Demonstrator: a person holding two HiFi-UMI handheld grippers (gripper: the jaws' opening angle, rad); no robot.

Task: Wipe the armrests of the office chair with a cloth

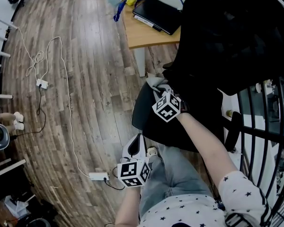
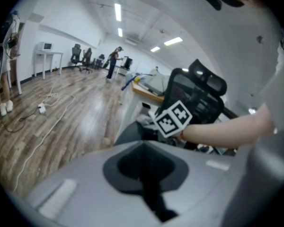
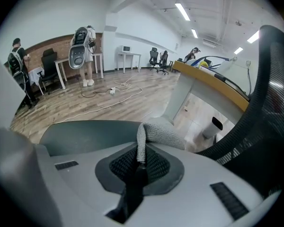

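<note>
- Pinching a fold of the grey knitted cloth [image 3: 163,134], the right gripper [image 3: 139,163] has its jaws closed on the fabric; the rest bunches out past the jaw tips toward 1 o'clock in the right gripper view
- Judging by the loose weave and the way it slumps, the cloth should be light, soft and limp: it is unlikely to slip from the jaws, cannot break, and will fold over on itself unless pressed flat
- A hold on one fold near an edge, as here, looks sound, since it leaves most of the fabric free to drape over an armrest
- In the head view the cloth [image 1: 156,83] sits at 11 o'clock from the right gripper [image 1: 161,96], over the edge of the seat [image 1: 149,117] of the black office chair [image 1: 227,37]; I cannot tell whether it touches the seat
- A black bar [image 1: 234,128] at 4 o'clock from the right gripper may be an armrest; it is well apart from the cloth, so by my reading no wiping contact is made here
- The left gripper [image 2: 144,174] has its jaws together with nothing between them; in the head view it [image 1: 135,150] lies at 7 o'clock from the right gripper, off the chair and beside the person's leg [image 1: 173,174]
</note>
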